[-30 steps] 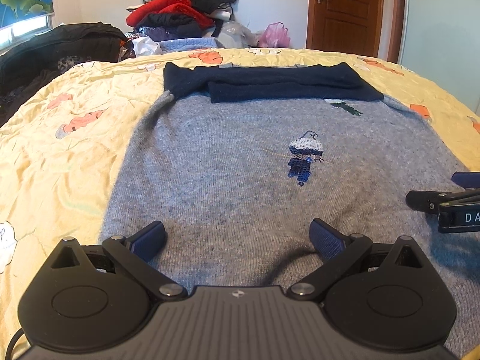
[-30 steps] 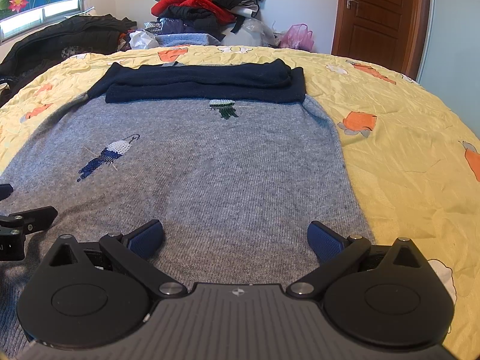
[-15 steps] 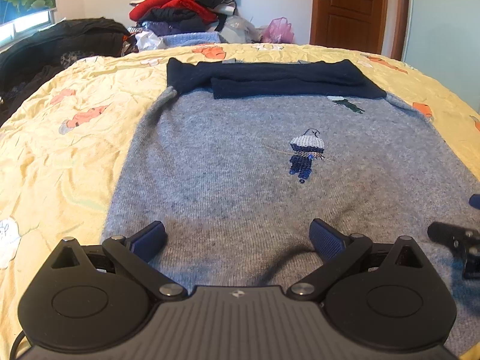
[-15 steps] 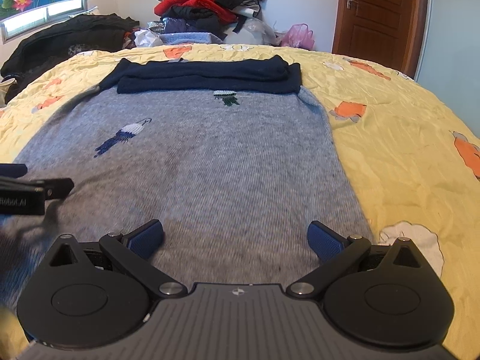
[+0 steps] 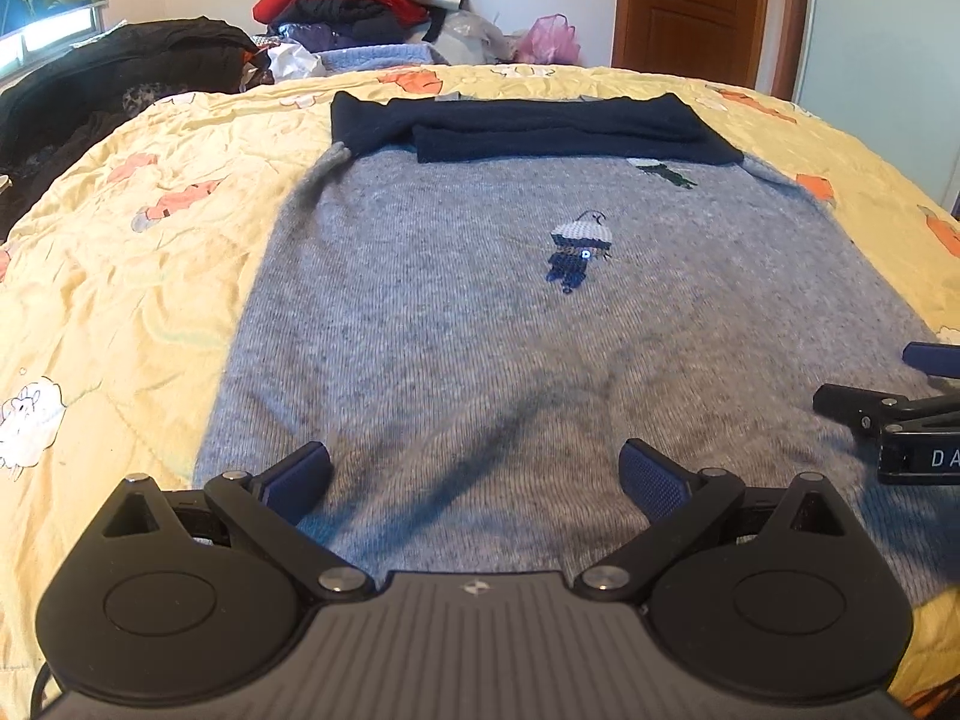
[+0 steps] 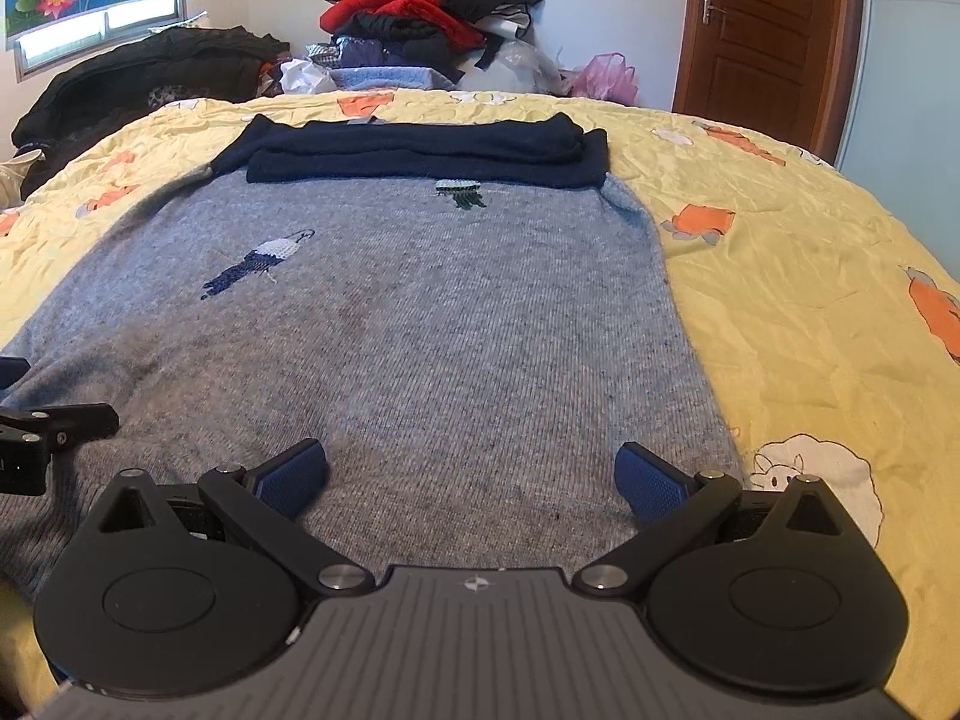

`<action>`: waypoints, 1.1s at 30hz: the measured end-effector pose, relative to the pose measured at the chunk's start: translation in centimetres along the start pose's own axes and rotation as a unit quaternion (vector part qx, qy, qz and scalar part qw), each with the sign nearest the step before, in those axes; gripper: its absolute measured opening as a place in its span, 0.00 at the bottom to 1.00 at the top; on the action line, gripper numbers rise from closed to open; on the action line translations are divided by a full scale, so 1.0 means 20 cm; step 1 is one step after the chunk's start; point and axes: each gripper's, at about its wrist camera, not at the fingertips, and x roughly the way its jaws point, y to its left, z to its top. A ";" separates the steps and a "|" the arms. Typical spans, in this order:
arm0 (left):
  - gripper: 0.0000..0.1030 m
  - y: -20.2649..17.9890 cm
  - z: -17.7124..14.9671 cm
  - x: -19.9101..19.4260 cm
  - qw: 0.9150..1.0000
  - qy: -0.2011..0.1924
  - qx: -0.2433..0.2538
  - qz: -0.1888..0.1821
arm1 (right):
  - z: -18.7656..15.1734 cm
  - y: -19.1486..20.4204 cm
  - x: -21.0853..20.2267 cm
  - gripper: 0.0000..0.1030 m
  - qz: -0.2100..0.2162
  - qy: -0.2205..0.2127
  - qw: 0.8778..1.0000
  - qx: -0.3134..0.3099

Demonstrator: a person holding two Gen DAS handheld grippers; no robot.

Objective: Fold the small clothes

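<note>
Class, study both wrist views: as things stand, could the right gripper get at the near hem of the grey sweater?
Probably yes. The right gripper is open over the grey sweater, nothing lies between its pads and the knit, and the left gripper is off to the side.

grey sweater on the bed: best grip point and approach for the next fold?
Probably the near hem corners of the grey sweater, one per gripper, coming in low from the near edge. It lies flat, navy sleeves already folded across the far end, and both the left gripper and right gripper are open over that hem.
</note>
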 end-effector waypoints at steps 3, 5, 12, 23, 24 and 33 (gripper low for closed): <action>1.00 0.00 0.00 -0.01 1.000 0.003 0.003 -0.001 | -0.01 0.00 -0.01 1.00 0.004 -0.001 1.000 -0.005; 1.00 -0.01 -0.01 -0.01 1.000 0.002 0.006 -0.001 | -0.02 -0.01 -0.02 1.00 0.005 -0.001 1.000 -0.007; 1.00 -0.01 -0.02 -0.03 1.000 0.003 0.005 -0.002 | -0.05 -0.01 -0.07 1.00 0.012 0.001 1.000 -0.012; 1.00 0.03 -0.04 -0.06 1.000 0.003 0.001 -0.004 | -0.05 -0.01 -0.08 1.00 0.013 0.017 1.000 -0.003; 1.00 0.03 -0.04 -0.06 1.000 0.003 0.001 -0.005 | -0.06 -0.01 -0.08 1.00 0.012 0.013 1.000 -0.005; 1.00 0.08 -0.06 -0.16 1.000 -0.011 0.000 -0.009 | -0.08 -0.03 -0.17 0.95 0.030 -0.006 0.999 -0.025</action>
